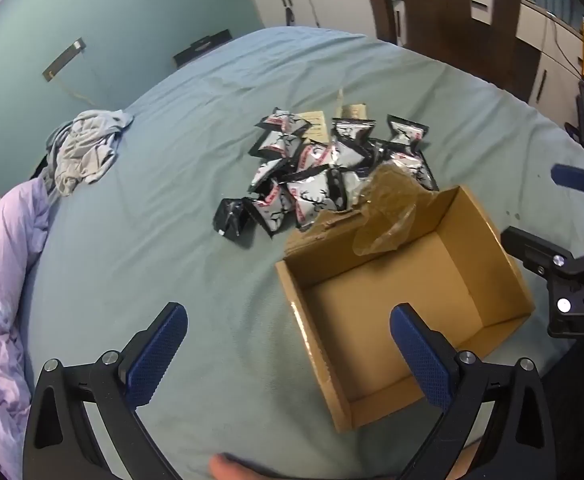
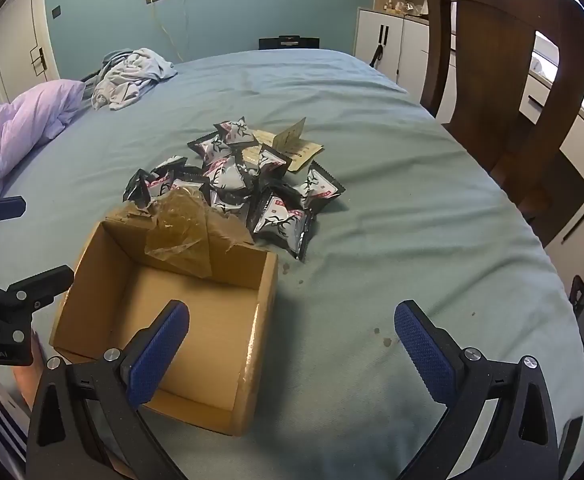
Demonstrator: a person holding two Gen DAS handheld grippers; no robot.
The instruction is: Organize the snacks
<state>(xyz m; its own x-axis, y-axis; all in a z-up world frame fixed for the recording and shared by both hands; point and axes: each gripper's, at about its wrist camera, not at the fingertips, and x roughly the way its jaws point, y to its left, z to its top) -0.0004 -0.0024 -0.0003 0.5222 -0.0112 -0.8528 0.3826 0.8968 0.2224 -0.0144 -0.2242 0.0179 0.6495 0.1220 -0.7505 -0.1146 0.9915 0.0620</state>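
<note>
Left wrist view. Left gripper (image 1: pixel 288 360) spread wide, nothing between the pads, hovering above the bed (image 1: pixel 164 264) at the near left corner of the cardboard box (image 1: pixel 376 312). Box open-topped and bare inside, with a crumpled sheet of brown tape (image 1: pixel 388 208) hanging over its far wall. Snack packets (image 1: pixel 324 168) heaped in a loose pile on the bed just beyond that wall, some overlapping. One packet (image 1: pixel 234 220) lying at the pile's left edge, dark side up, nearest this gripper. Take that outlier first: approach from above, pinch across the crimped seam or a puffed edge, not the flat face. Close gently; film pouches slip and crush.

Right wrist view. Right gripper (image 2: pixel 292 356) likewise fully open and holding nothing, its left finger over the box interior, its right finger over bare sheet. Packet (image 2: pixel 280 220) at the pile's near right edge lying clear of the box wall, a good first pick for this side. Tan paper slips (image 2: pixel 300 148) tucked behind the pile; leave aside. Lift one packet at a time, clear the tape flap, release low inside the box. Avoid dragging the sheet or nudging the light box.
</note>
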